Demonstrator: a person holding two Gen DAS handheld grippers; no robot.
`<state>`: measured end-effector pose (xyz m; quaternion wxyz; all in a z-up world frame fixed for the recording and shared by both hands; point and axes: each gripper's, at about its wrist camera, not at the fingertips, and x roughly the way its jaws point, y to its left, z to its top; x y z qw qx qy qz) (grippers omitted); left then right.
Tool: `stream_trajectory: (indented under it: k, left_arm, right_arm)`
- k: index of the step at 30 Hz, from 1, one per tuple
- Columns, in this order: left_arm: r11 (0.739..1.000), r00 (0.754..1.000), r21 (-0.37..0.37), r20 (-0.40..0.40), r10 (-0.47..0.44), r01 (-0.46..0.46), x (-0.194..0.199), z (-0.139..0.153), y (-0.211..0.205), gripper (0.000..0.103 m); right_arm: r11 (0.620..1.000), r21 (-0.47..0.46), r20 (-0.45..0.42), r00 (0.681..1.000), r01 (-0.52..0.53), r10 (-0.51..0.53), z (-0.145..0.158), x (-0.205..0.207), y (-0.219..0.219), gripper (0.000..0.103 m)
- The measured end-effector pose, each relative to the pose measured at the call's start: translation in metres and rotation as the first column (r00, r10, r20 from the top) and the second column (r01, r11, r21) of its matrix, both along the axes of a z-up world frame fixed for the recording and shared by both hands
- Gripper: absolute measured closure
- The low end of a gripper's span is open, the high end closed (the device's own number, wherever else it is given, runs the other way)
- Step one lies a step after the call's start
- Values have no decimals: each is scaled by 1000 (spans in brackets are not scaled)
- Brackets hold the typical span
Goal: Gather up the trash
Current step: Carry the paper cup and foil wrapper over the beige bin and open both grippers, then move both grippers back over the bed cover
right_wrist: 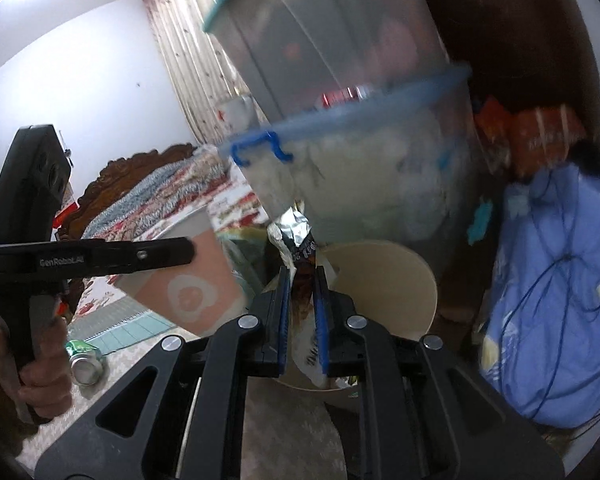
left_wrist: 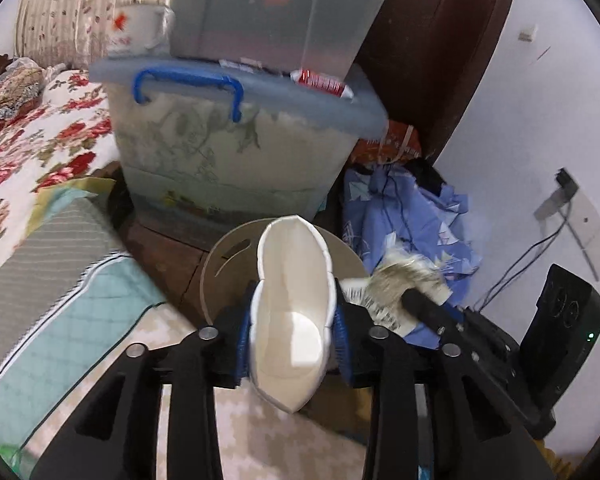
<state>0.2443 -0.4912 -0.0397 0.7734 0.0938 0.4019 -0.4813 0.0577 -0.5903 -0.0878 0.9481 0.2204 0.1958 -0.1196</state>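
Crushed white paper cup (left_wrist: 292, 312) sits clamped in the left gripper (left_wrist: 292, 336) and a foil snack wrapper (right_wrist: 296, 256) in the right gripper (right_wrist: 302, 300), both above the beige trash bin (right_wrist: 400, 280), yet a near-rim release could spill either beside it.

Left gripper (right_wrist: 194, 250) arm, right-wrist view: white "GenRobot.AI" along black bar.

Wrapper (right_wrist: 296, 248) pinched in right gripper (right_wrist: 302, 280): pale lettering on dark panel, blurred, unreadable.

Cup (right_wrist: 184, 280) in left gripper: heart-like white ring on pink side, no words.

Mug (left_wrist: 134, 28) on bin lid (left_wrist: 236, 92), left corner: red mark and red print, too blurred to read.

Red-and-white tube (left_wrist: 324, 83) on lid, right edge: print illegible.

Orange bag (right_wrist: 540, 140): pale characters, smeared, unreadable.
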Motion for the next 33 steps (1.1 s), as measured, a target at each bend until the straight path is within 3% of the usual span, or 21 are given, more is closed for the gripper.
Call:
stream_trajectory:
  k: [1,3,5,8,11,16,20,24,30,33]
  left_arm:
    - [1000,1000,14,-2,7,-7,3,-6,-5,41]
    - [998,999,39,-7,46,-46,9,-19,-14,35]
    - [998,997,39,-45,60,-58,14,-27,-13,35]
    - [997,995,13,-62,74,-73,11,-24,0,35]
    - [997,994,-19,-69,80,-81,-2,-11,23,35]
    - [996,998,-65,-32,53,-55,-56,13,85,35]
    - [998,999,-36,23,44,-43,-98,16,140,35]
    - [994,992,3,62,107,-108,-128,11,214,35]
    - [950,948,16,77,310,-312,-144,12,329,35]
    - [895,893,-10,61,446,-447,-149,17,399,35]
  right_arm:
    - [1000,28,-25,1000,-8,8,-7,8,-7,86]
    - [998,57,-53,999,-3,6,-16,12,-13,74]
    - [998,55,-37,999,13,-11,-20,11,-14,32]
    - [999,12,-4,999,32,-32,-18,5,-7,30]
    - [999,39,24,999,34,-35,-14,-4,-2,31]
    - [998,63,74,997,4,-9,2,-20,14,32]
    - [995,82,87,995,-49,42,11,-25,36,34]
    - [989,75,94,988,-127,120,21,-26,74,36]
    - [961,73,81,962,-266,260,25,-16,143,38]
    - [936,76,55,938,-345,341,21,-3,184,38]
